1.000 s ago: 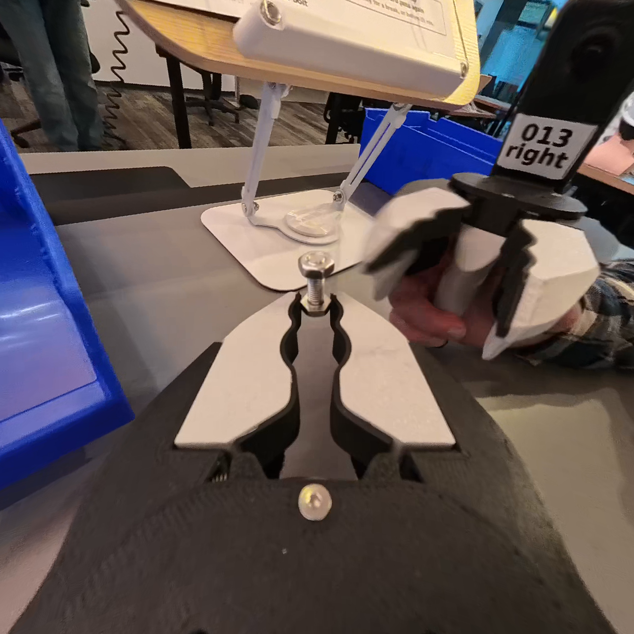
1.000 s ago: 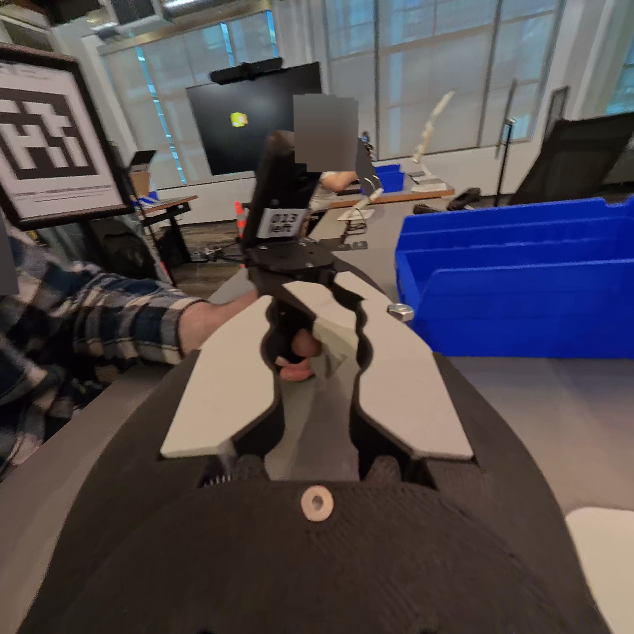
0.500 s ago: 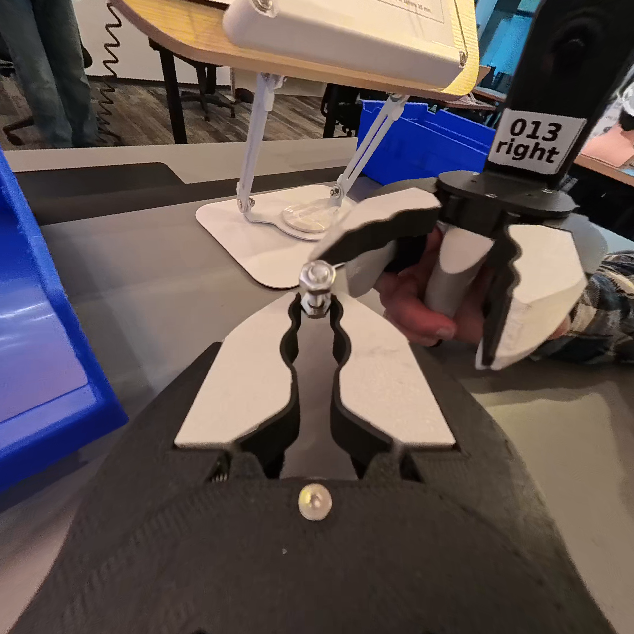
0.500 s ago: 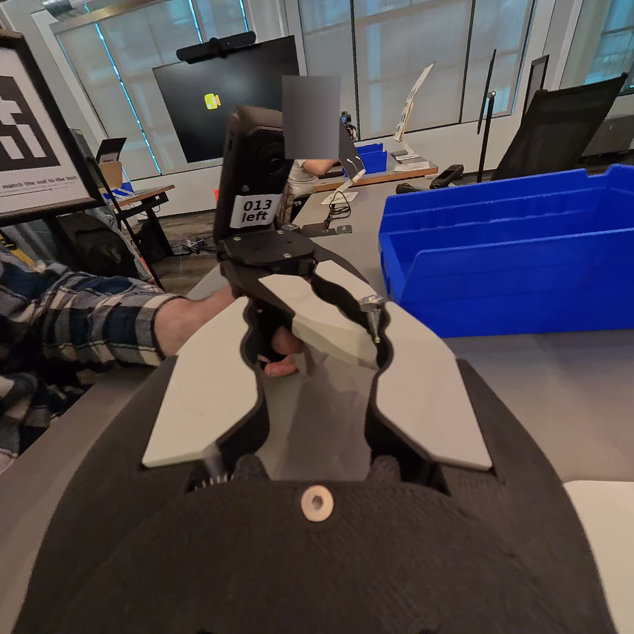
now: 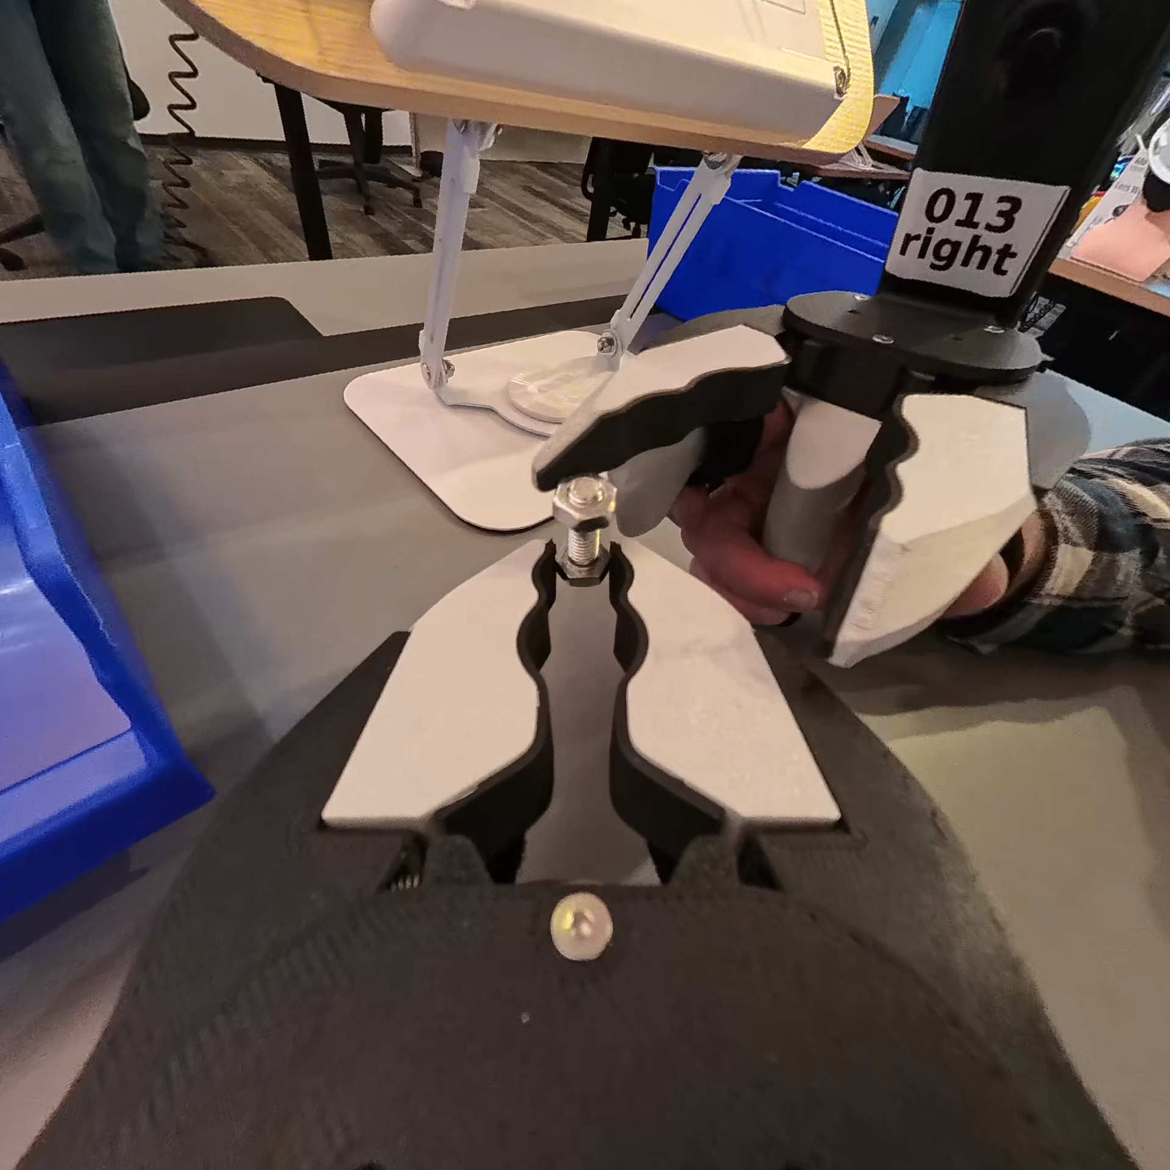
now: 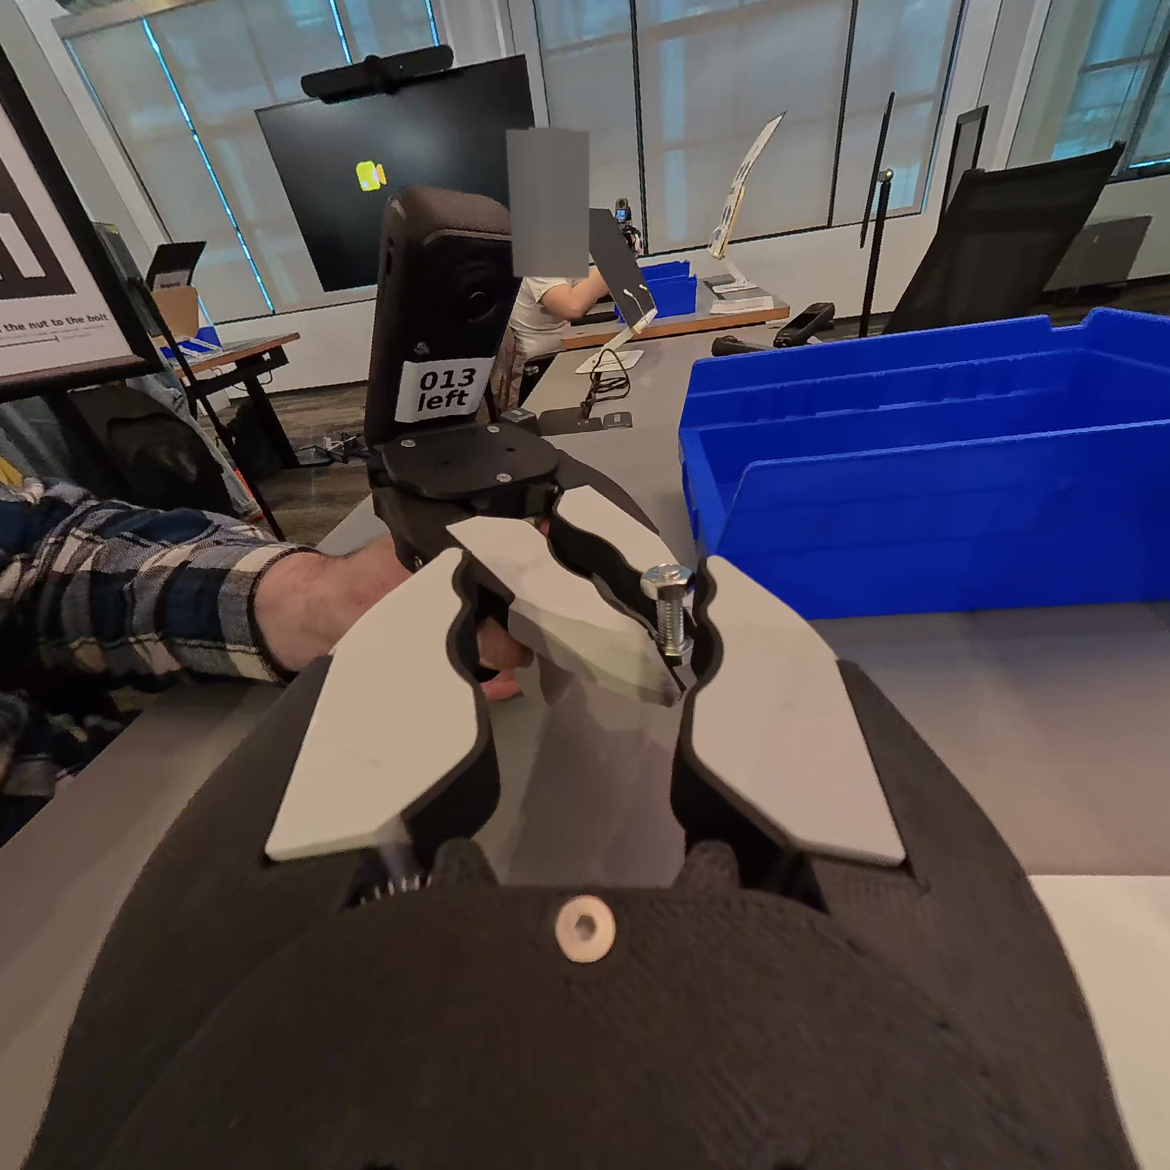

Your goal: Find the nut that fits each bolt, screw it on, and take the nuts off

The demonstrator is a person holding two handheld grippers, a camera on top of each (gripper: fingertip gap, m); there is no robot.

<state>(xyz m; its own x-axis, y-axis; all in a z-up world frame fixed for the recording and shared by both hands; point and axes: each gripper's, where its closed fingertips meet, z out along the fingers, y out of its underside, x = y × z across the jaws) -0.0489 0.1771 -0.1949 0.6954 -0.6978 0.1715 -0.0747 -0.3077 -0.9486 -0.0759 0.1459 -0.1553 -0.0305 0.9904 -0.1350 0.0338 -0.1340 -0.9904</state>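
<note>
My left gripper (image 5: 582, 565) is shut on the hex head of a silver bolt (image 5: 582, 549) and holds it upright above the grey table (image 5: 266, 506). A silver nut (image 5: 584, 504) sits at the top end of the thread. My right gripper (image 6: 579, 570) is open wide, facing the left one. The nut (image 6: 668, 577) stands between its fingers, close against the inner face of its right finger (image 6: 760, 665), and the left finger is far from it. In the left wrist view, one right fingertip (image 5: 557, 465) hangs just over the nut.
A blue bin (image 6: 918, 506) stands on the table right of the bolt, and another blue bin (image 5: 57, 728) lies at the left. A white stand base (image 5: 456, 443) carries a tilted board (image 5: 506, 69) just behind the bolt. A person sits at a far table. There is about 5 cm between the tips of the two grippers.
My right gripper opened wider and moved in from the right until its fingers straddle the nut. My left gripper kept its hold on the bolt and stayed in place.
</note>
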